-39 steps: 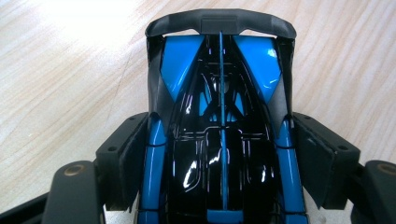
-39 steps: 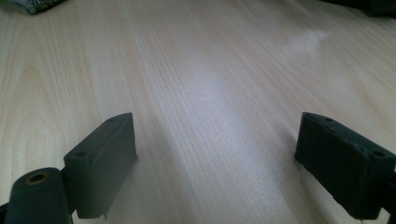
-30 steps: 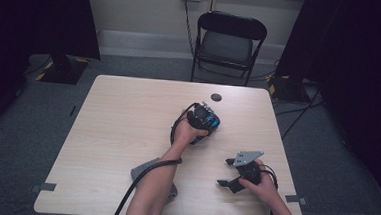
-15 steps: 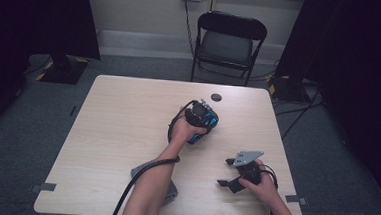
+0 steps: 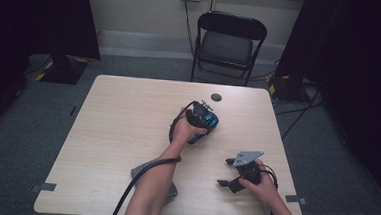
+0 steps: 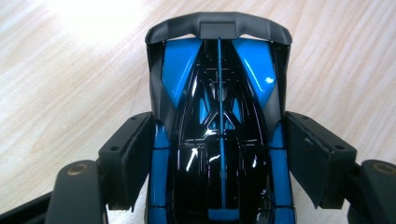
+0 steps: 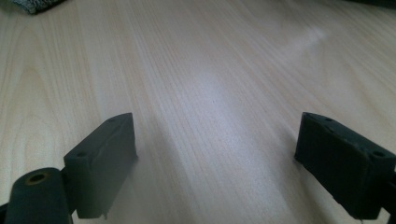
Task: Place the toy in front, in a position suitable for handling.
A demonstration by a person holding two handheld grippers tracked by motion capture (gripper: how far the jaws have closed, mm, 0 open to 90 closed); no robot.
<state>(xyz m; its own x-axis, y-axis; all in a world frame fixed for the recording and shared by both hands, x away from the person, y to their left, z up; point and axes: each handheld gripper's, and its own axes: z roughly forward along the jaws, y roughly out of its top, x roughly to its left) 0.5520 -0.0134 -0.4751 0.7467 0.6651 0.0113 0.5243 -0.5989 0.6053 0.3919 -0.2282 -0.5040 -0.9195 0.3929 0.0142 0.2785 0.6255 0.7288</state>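
A glossy blue and black toy car (image 6: pixel 219 93) sits between the jaws of my left gripper (image 6: pixel 219 163), whose pads (image 6: pixel 128 158) lie against both of its sides. In the high view the left gripper (image 5: pixel 200 119) holds this car (image 5: pixel 208 121) over the wooden table (image 5: pixel 117 128), right of centre, pointing toward the far edge. My right gripper (image 5: pixel 225 172) is near the front right of the table with its jaws wide apart. In the right gripper view that gripper (image 7: pixel 212 158) has only bare tabletop between its pads (image 7: pixel 105 158).
A small black round disc (image 5: pixel 215 97) lies near the table's far edge, just beyond the car. A grey flat object (image 5: pixel 142 172) lies under the left forearm near the front edge. A black folding chair (image 5: pixel 230 40) stands behind the table.
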